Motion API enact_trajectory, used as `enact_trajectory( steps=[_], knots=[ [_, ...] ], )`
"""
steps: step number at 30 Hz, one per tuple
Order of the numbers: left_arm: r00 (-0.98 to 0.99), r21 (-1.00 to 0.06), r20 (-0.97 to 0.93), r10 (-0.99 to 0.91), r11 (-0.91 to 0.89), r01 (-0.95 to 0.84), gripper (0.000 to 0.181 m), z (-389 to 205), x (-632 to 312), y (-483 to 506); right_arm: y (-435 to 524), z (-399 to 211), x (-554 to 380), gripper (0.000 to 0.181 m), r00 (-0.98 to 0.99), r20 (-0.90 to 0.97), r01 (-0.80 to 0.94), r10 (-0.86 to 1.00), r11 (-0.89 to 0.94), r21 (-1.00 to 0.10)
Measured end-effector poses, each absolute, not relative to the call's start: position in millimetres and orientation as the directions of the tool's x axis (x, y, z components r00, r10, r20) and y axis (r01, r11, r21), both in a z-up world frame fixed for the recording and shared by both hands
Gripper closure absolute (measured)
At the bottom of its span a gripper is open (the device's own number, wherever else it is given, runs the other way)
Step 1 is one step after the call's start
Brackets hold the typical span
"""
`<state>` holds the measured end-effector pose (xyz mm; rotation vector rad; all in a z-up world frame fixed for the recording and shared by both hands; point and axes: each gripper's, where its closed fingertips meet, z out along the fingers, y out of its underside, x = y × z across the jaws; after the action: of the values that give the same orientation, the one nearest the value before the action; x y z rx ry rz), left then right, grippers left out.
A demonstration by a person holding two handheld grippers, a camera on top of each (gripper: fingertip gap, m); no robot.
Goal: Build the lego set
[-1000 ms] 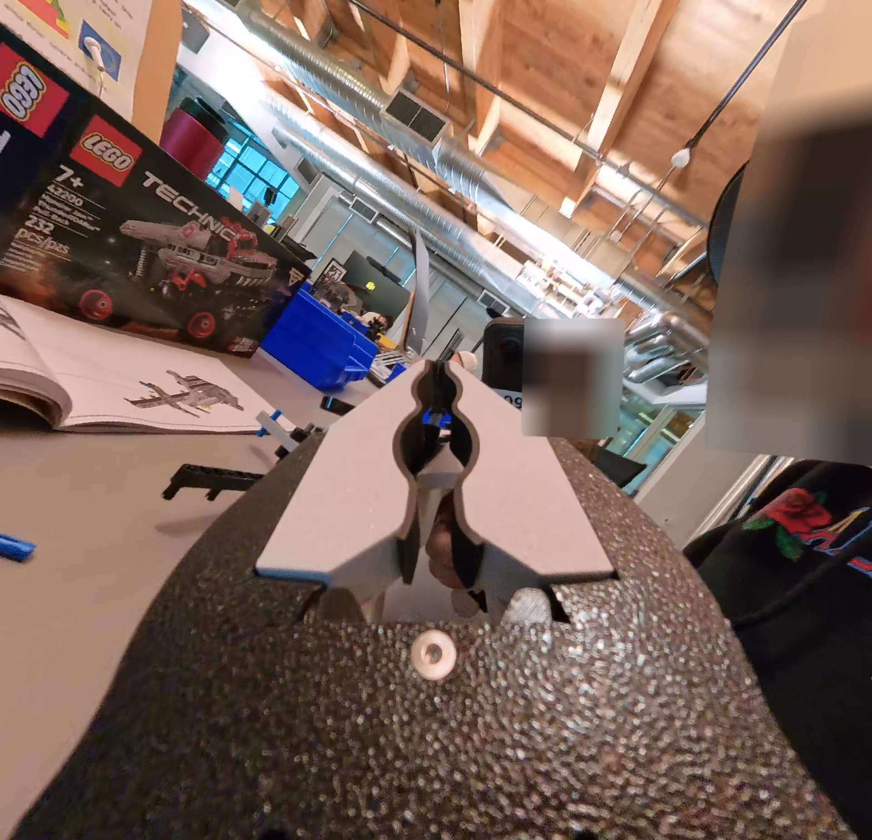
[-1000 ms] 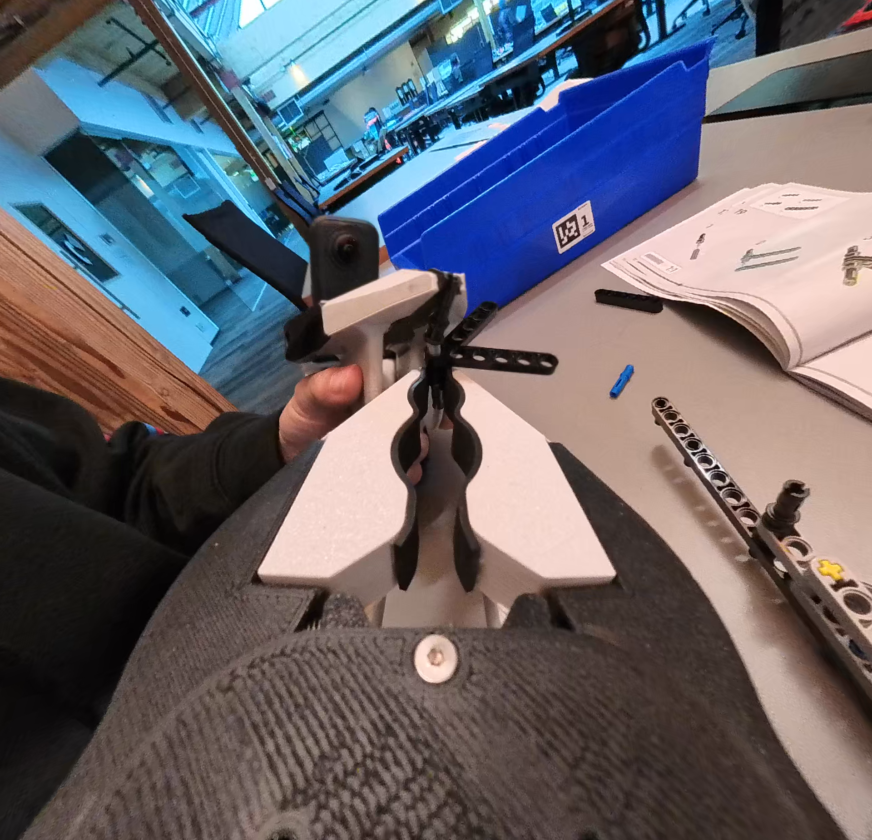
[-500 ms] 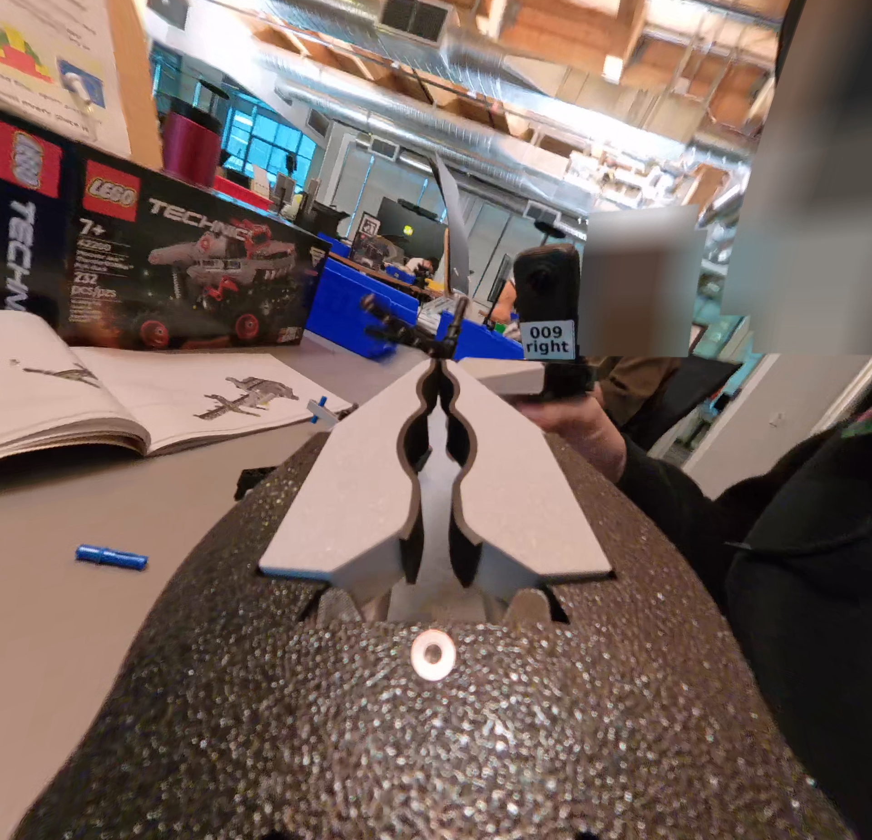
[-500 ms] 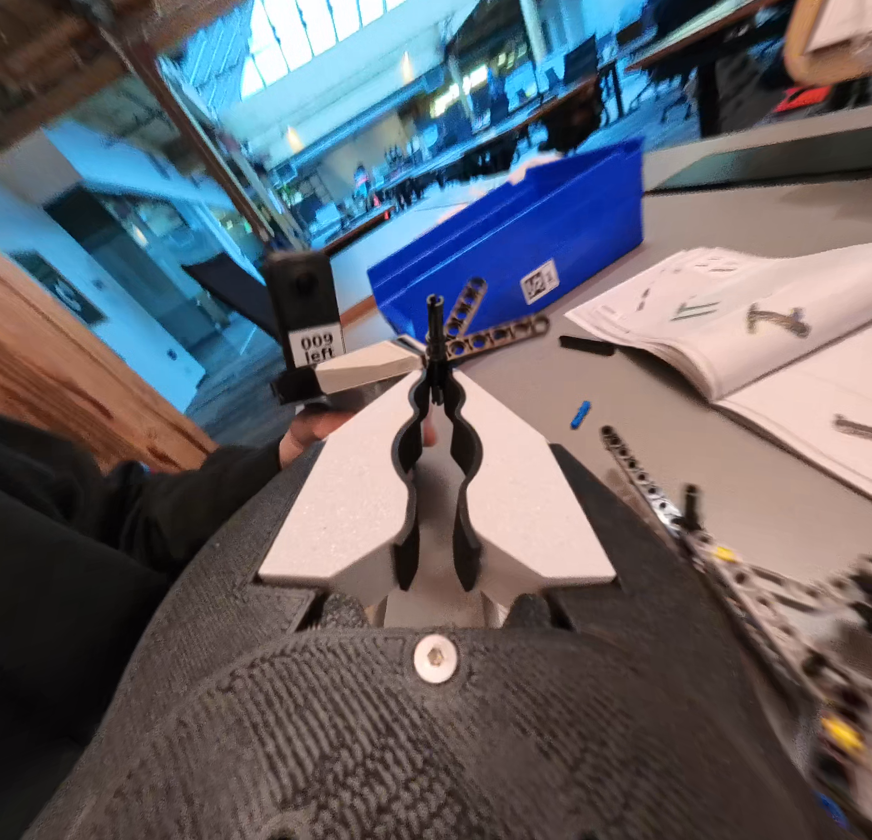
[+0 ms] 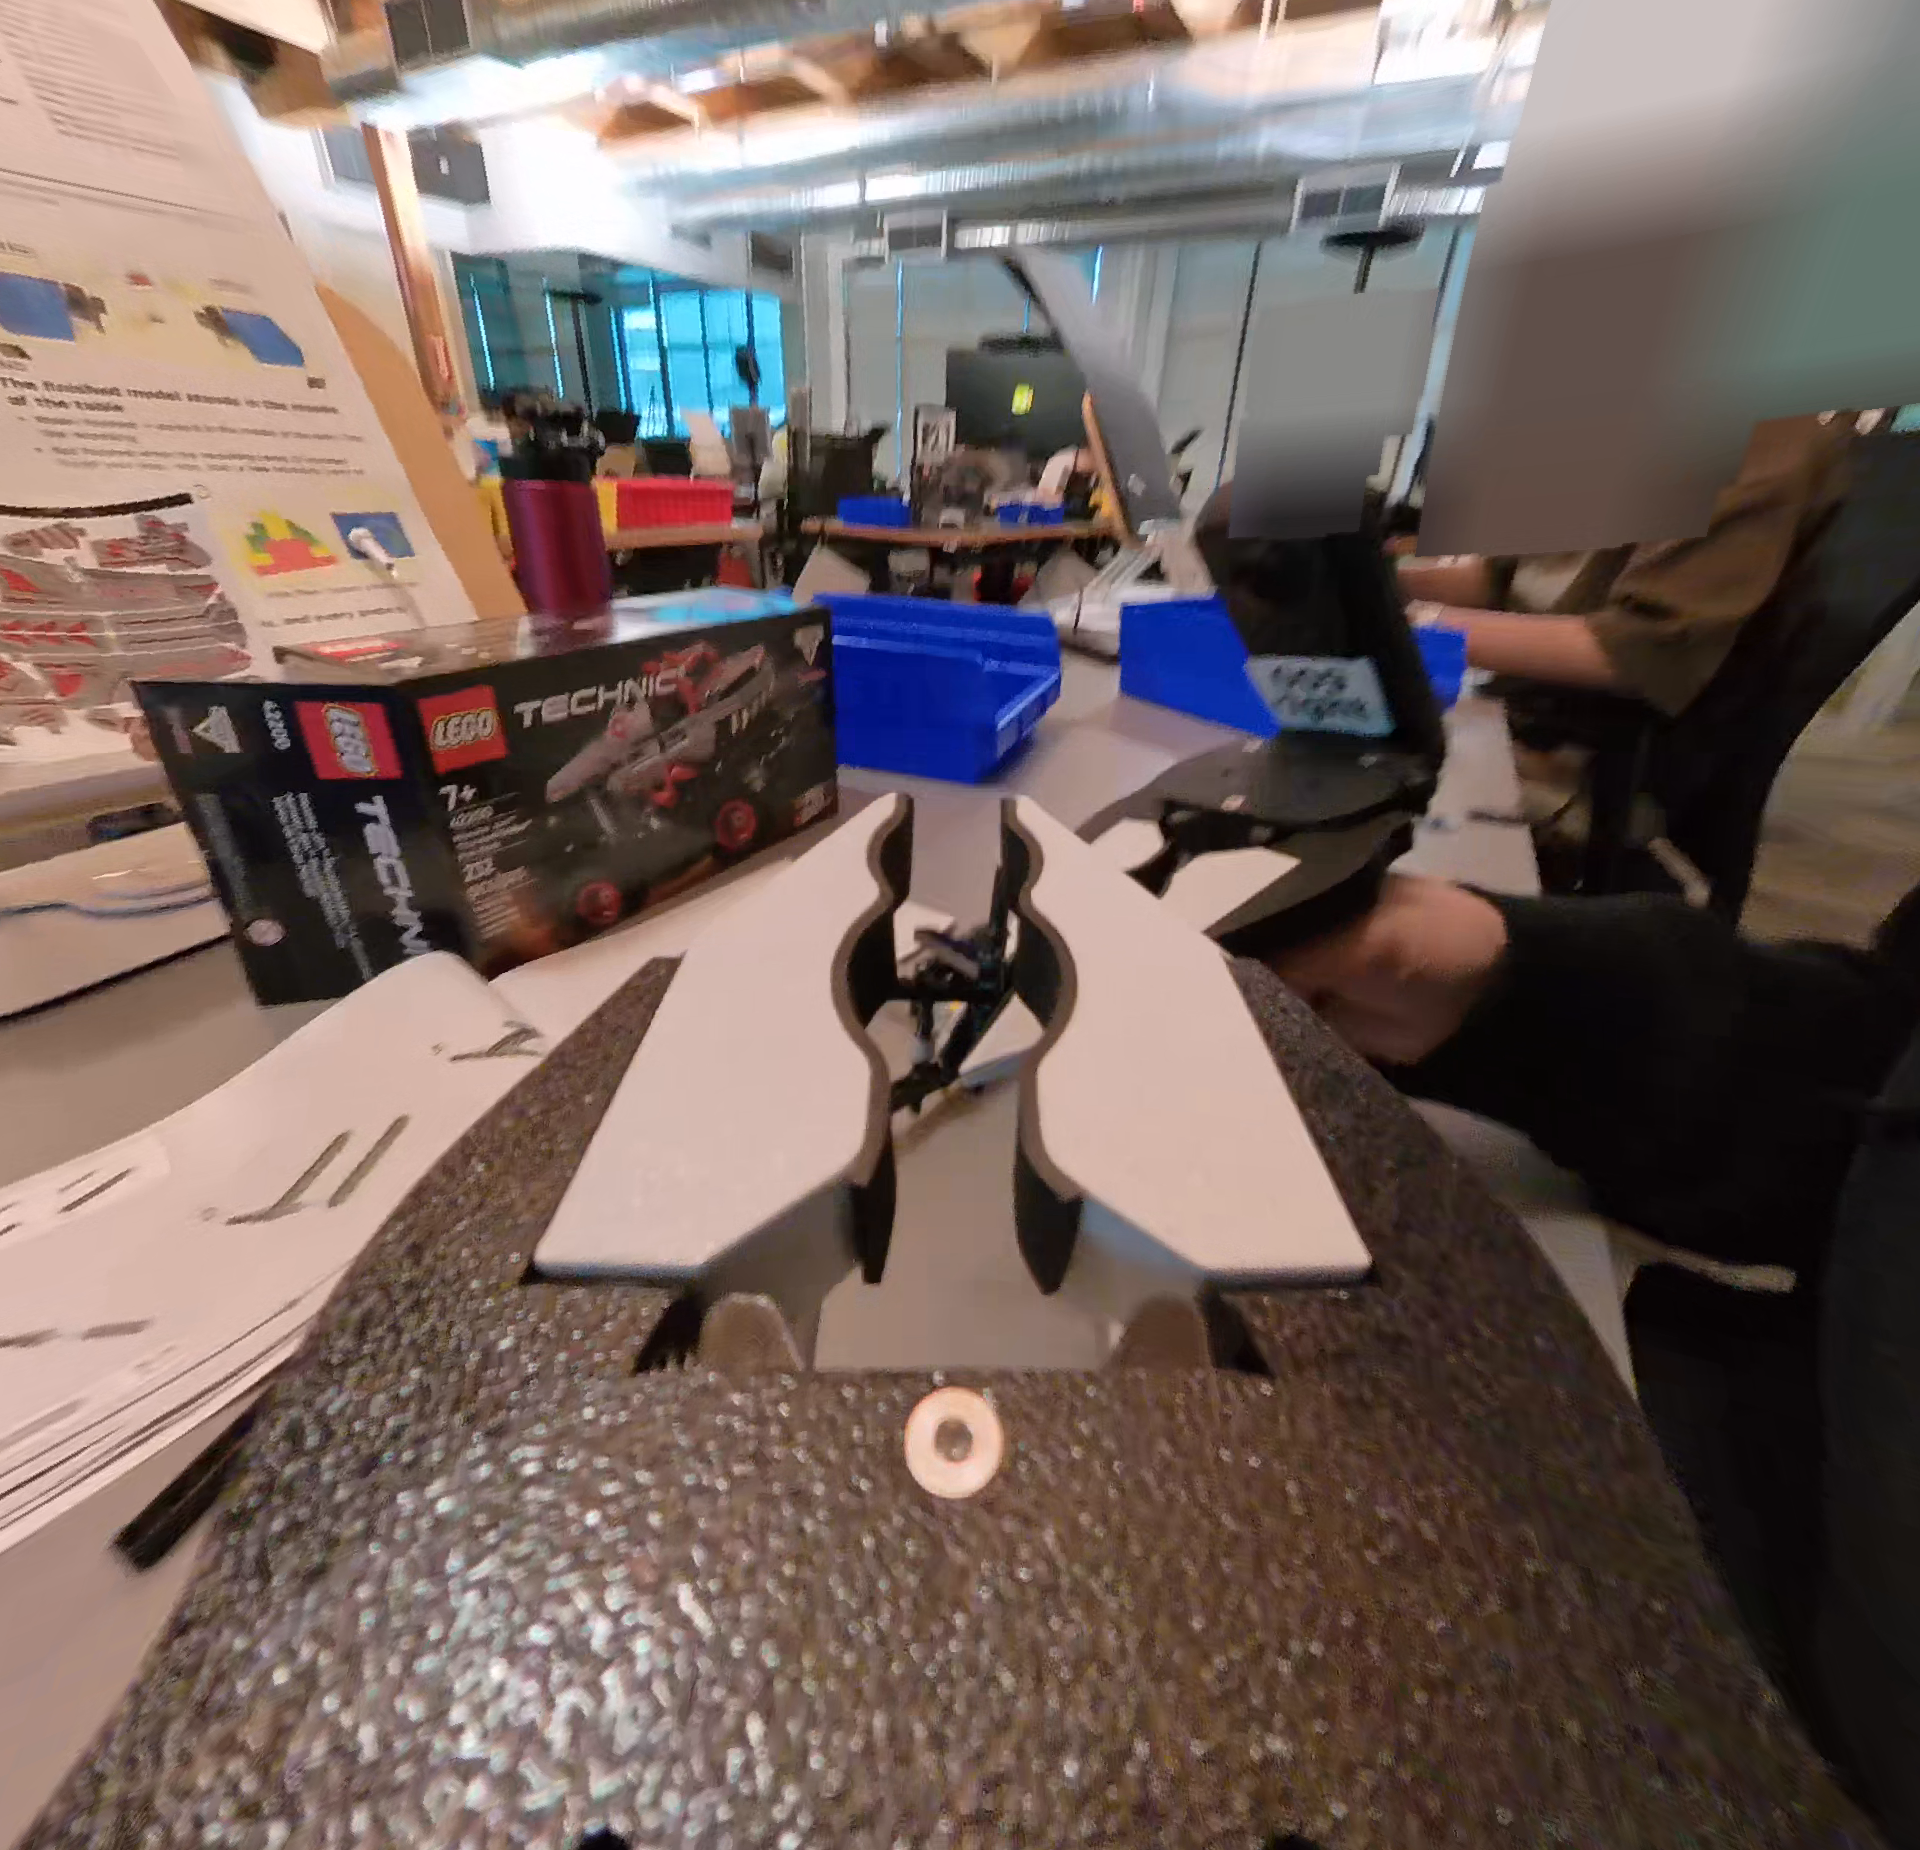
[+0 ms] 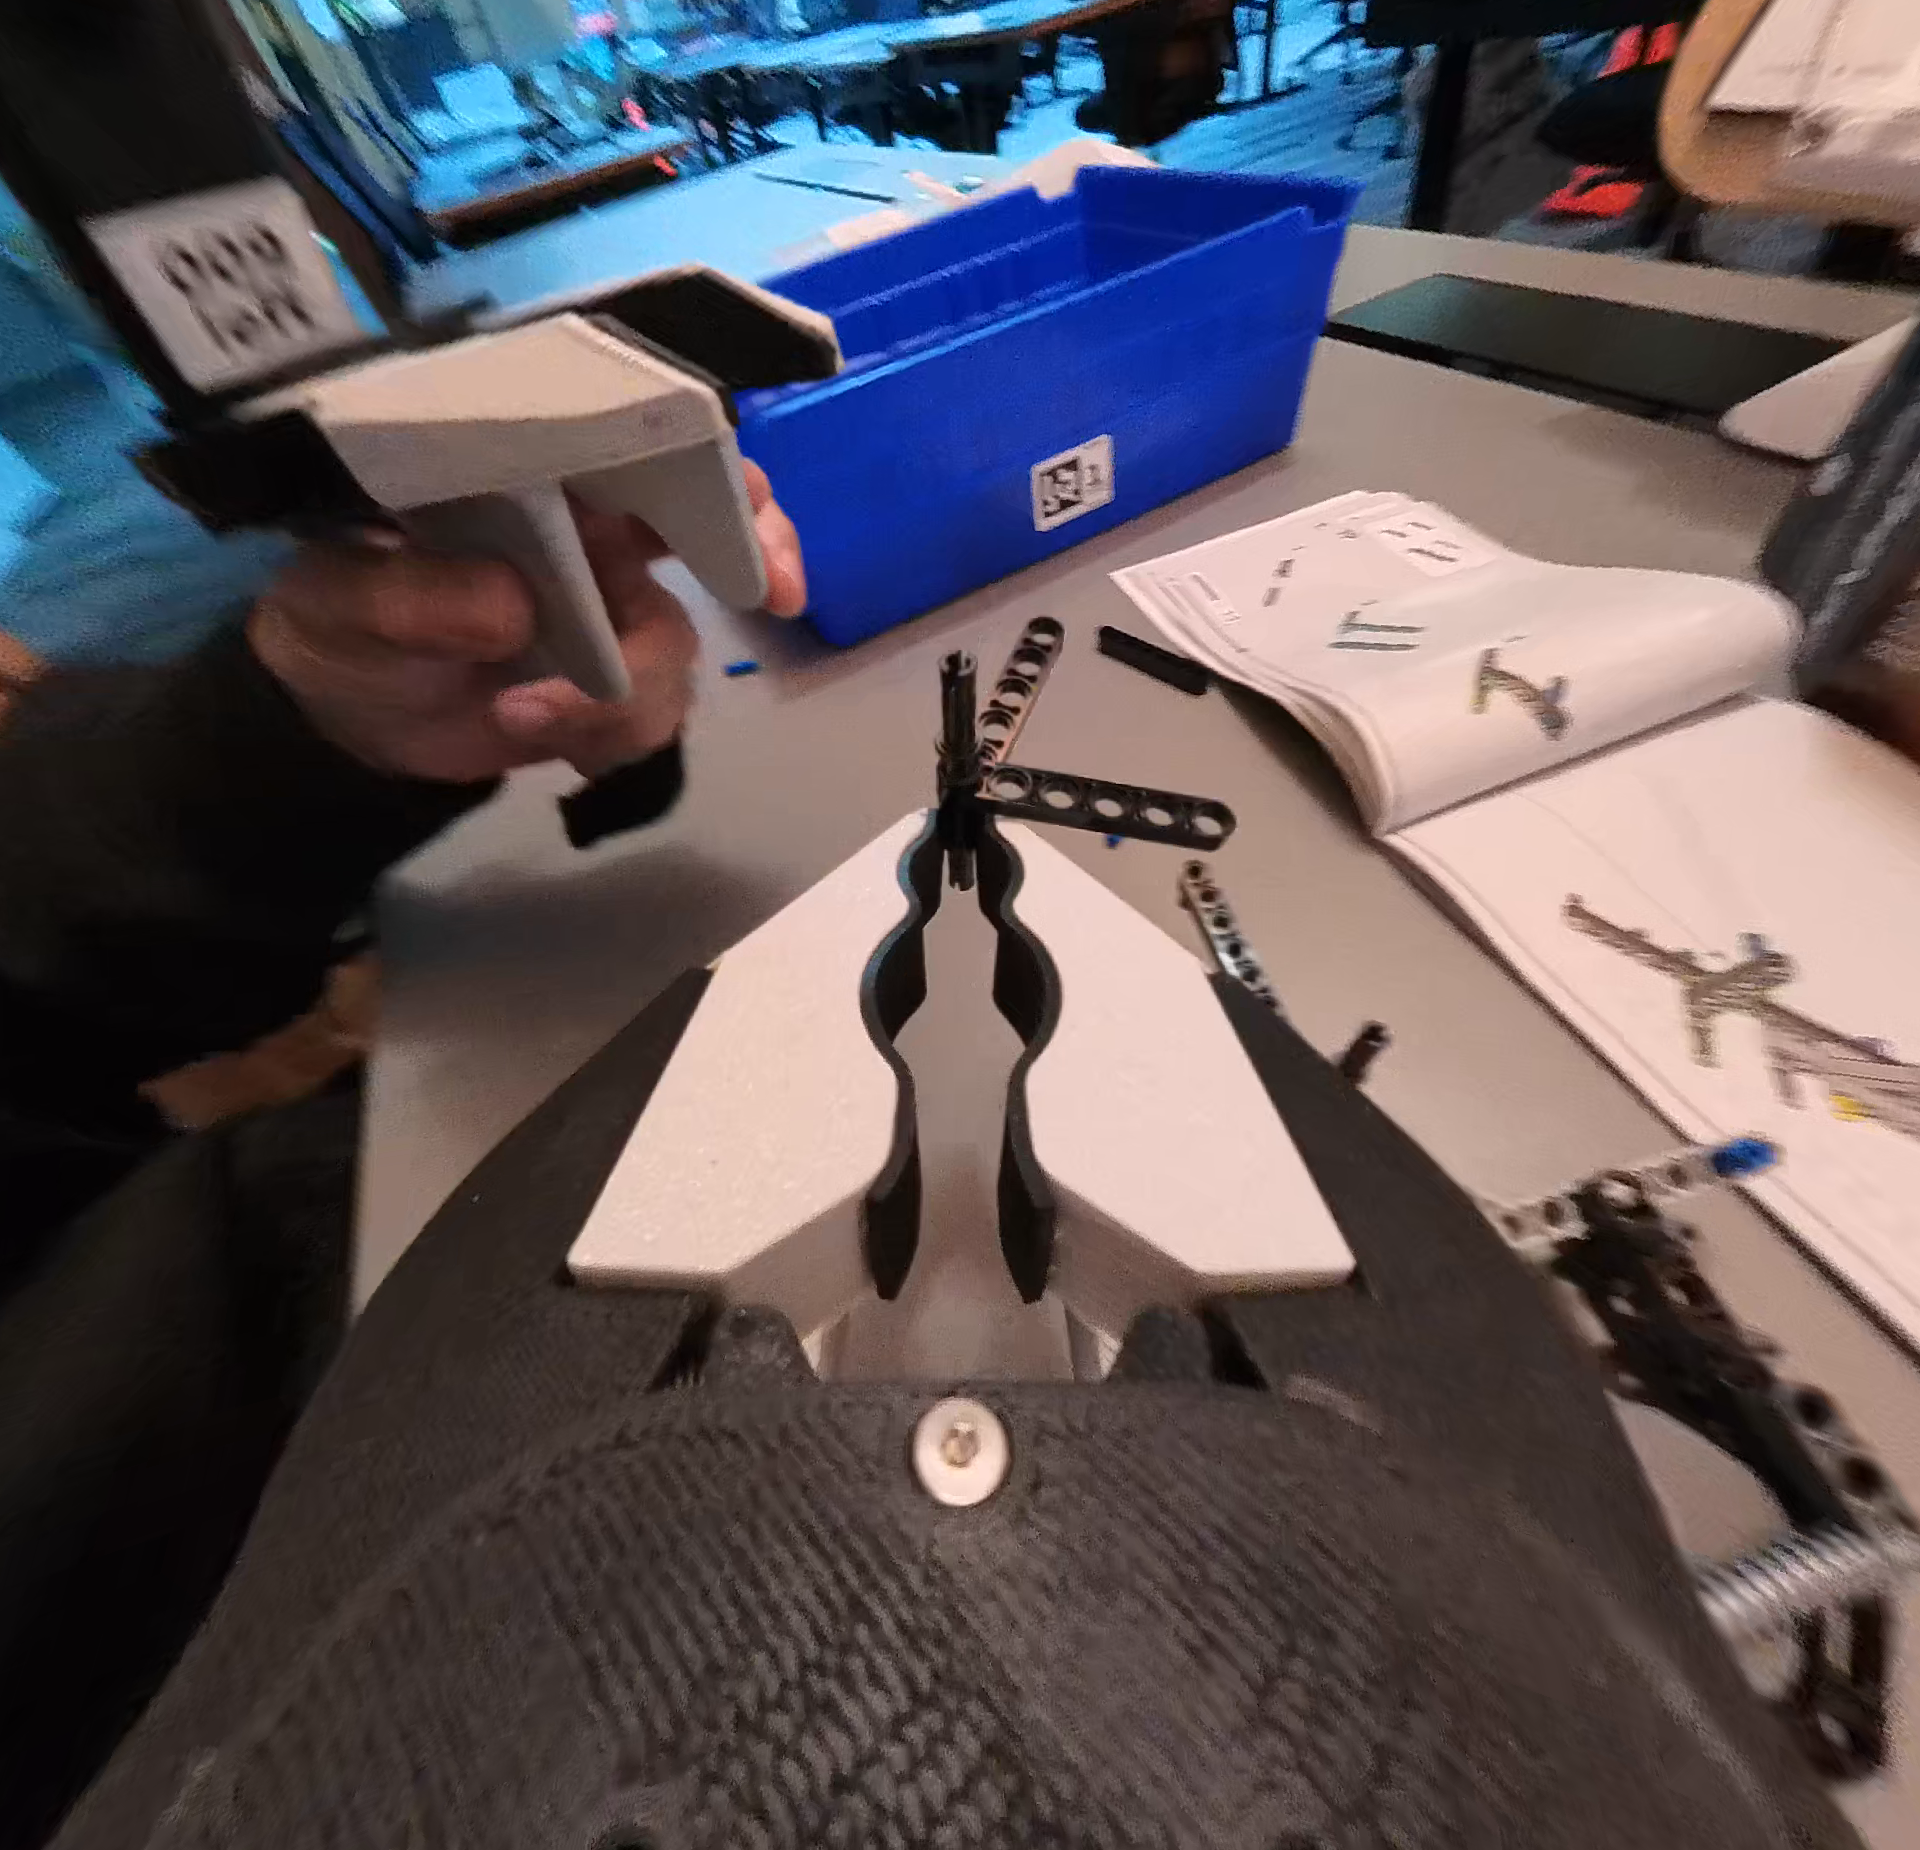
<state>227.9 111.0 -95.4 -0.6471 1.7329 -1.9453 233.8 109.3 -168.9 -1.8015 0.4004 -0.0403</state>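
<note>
Right gripper (image 6: 961,844) fingers are clamping the black axle (image 6: 958,751) carrying two light, rigid beams (image 6: 1107,801); grasping near the joint seems safest. Left gripper (image 5: 956,839) fingers are standing apart, empty.

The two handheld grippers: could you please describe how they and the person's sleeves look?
Each gripper, left and right, has a speckled black housing with a silver screw and pale grey, wedge-shaped fingers lined with wavy black pads. Seen from outside, the left gripper has a grey pistol grip and a labelled black camera. Both sleeves are black.
</note>
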Motion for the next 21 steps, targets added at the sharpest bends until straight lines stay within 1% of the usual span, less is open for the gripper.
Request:
enact_trajectory(
  steps=[1, 3, 6, 8, 11, 14, 17, 21],
  knots=[
    [-0.778, -0.999, 0.025, -0.628, -0.051, 0.009, 0.168, -99.9, 228.8, 111.0, 108.6, -170.5, 236.7, 0.177, 0.939, -0.123, -0.207, -0.322, -0.24, -0.948],
    [-0.772, -0.995, -0.036, -0.635, 0.092, -0.03, 0.167, -113.9, 228.0, 105.6, 109.0, -173.8, 240.7, 0.177, 0.929, -0.019, -0.136, -0.37, -0.293, -0.947],
    [-0.713, -0.938, -0.194, -0.673, 0.341, -0.067, 0.16, -136.8, 232.4, 106.3, 109.3, -176.5, 246.0, 0.177, 0.891, 0.152, -0.02, -0.428, -0.371, -0.929],
    [-0.675, -0.906, -0.256, -0.692, 0.415, -0.082, 0.163, -142.1, 234.3, 107.5, 110.3, -176.0, 247.2, 0.177, 0.86, 0.252, 0.052, -0.444, -0.415, -0.909],
    [-0.691, -0.906, -0.218, -0.689, 0.407, -0.12, 0.163, -147.3, 229.9, 98.2, 111.9, -174.1, 248.6, 0.178, 0.816, 0.357, 0.124, -0.455, -0.465, -0.877],
    [-0.657, -0.909, -0.206, -0.725, 0.391, -0.147, 0.164, -150.6, 235.3, 101.1, 110.5, -169.6, 250.9, 0.178, 0.761, 0.456, 0.195, -0.462, -0.506, -0.84],
    [-0.669, -0.928, -0.191, -0.718, 0.355, -0.115, 0.171, -146.9, 233.9, 96.8, 108.8, -171.4, 252.7, 0.177, 0.717, 0.533, 0.237, -0.45, -0.562, -0.793],
    [-0.664, -0.916, -0.205, -0.719, 0.38, -0.129, 0.171, -153.4, 234.6, 98.3, 106.9, -167.1, 254.1, 0.177, 0.636, 0.634, 0.301, -0.439, -0.616, -0.728]
  ],
)
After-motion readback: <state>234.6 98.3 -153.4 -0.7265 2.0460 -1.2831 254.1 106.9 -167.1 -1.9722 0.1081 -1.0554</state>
